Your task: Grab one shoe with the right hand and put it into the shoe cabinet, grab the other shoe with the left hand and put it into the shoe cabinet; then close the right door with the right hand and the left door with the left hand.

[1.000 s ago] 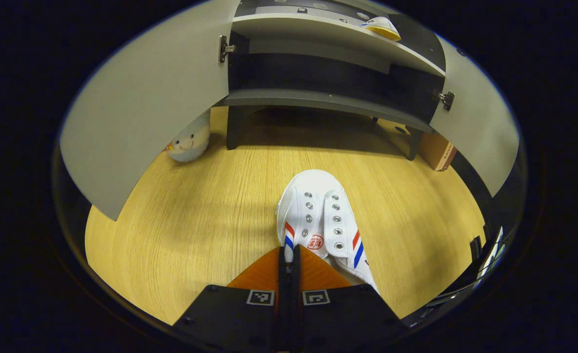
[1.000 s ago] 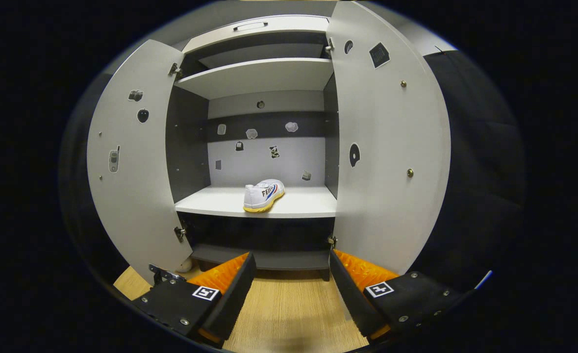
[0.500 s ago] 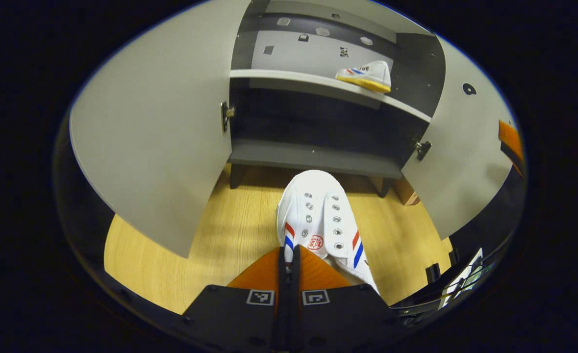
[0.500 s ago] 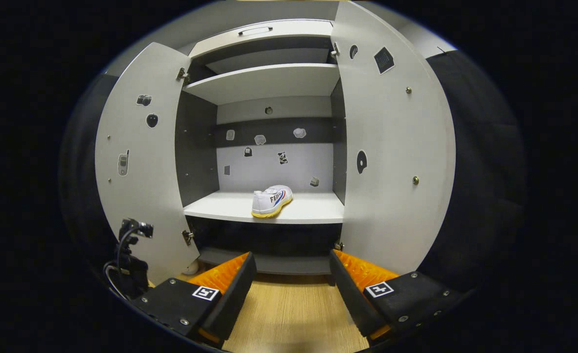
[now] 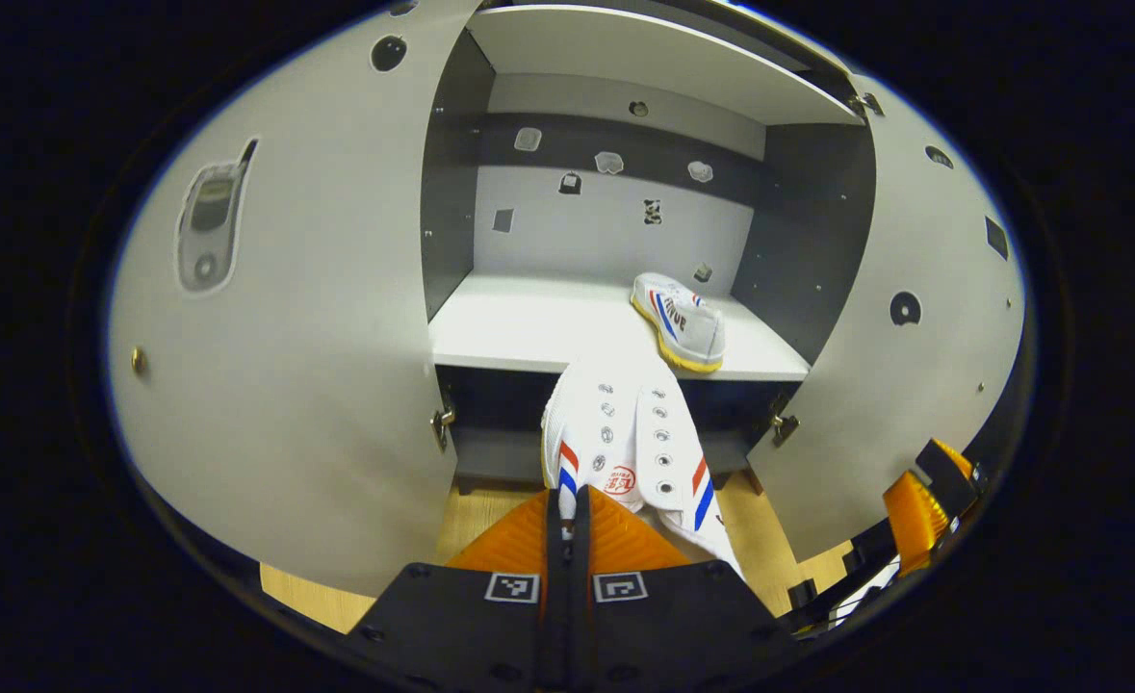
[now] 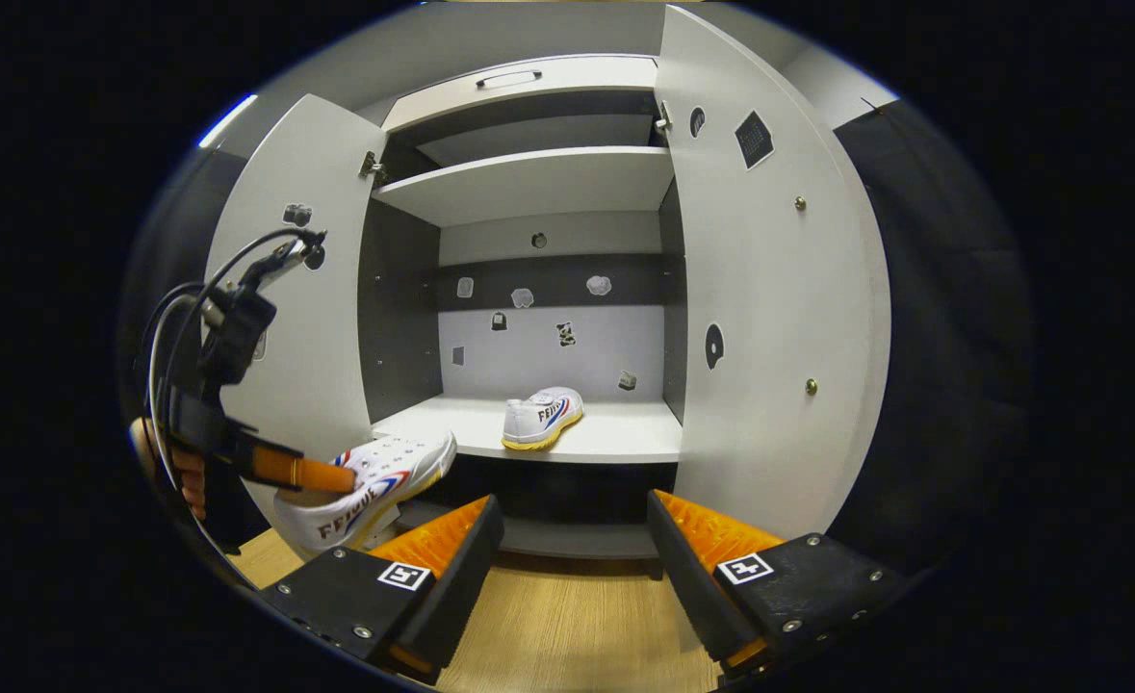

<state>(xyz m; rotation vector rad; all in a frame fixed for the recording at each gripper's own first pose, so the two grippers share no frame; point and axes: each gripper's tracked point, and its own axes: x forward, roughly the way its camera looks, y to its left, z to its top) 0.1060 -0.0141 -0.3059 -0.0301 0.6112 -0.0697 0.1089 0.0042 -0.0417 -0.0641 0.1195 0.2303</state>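
I have the second shoe (image 5: pixel 625 433) pinched by its collar edge in the left gripper (image 5: pixel 567 500), fingers pressed together on it, toe pointing at the cabinet (image 5: pixel 615 221). It hangs in the air just in front of the middle shelf (image 5: pixel 519 332) and a little below its front edge. The first shoe (image 6: pixel 540 418) already lies on that shelf, toward the right side wall.

So I judge the left-hand placement is the step in hand. The right gripper (image 6: pixel 572 539) is spread wide and carries nothing, facing the cabinet from farther back.

Next I need to lift the toe over the shelf edge, push in to the left of the first shoe (there is bare shelf there), then let go. Both doors, left door (image 5: pixel 278 318) and right door (image 6: pixel 769 289), stand open, so closing comes afterwards.
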